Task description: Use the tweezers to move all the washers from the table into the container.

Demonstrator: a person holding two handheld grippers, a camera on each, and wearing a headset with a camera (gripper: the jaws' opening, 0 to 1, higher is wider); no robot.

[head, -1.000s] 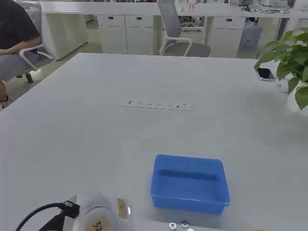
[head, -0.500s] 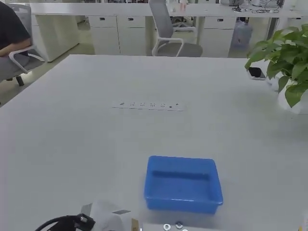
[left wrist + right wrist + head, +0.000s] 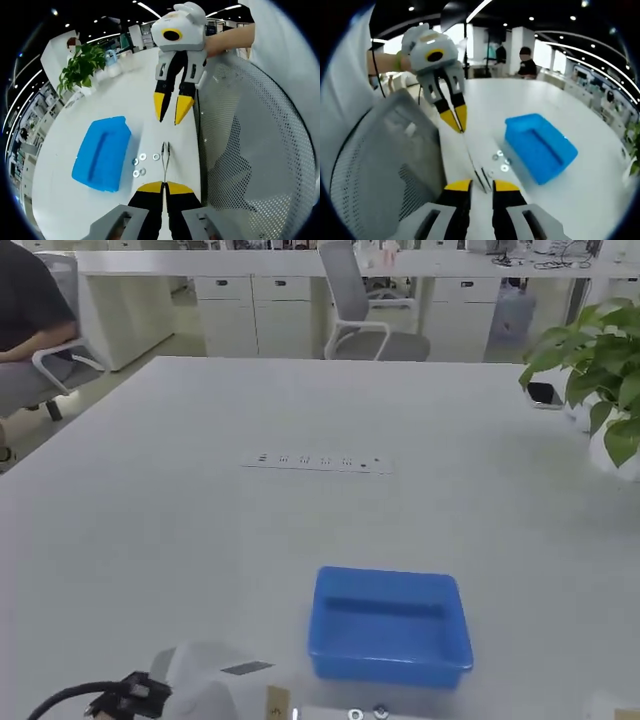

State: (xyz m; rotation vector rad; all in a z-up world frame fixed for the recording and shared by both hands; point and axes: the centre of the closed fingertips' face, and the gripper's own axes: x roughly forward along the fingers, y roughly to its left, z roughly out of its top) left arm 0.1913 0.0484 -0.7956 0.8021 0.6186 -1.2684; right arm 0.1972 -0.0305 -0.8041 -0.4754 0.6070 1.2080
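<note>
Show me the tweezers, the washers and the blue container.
tweezers [image 3: 164, 160], left gripper view, on the shaft
washers [image 3: 143, 157], left gripper view, on one washer
blue container [image 3: 390, 665], head view, on the front wall

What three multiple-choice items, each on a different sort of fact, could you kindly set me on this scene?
1. Where do the washers lie?
A. in the container
B. on the table by the container
C. on the container's rim

2. What colour is the container?
A. blue
B. red
C. green

3. How are the tweezers placed?
A. loose on the table
B. inside the container
C. clamped in the left gripper

Answers:
1 B: they rest on the bare tabletop just outside the container's wall.
2 A: its walls and floor are blue.
3 C: the left gripper's yellow jaws are shut on the tweezers' back end.
</note>
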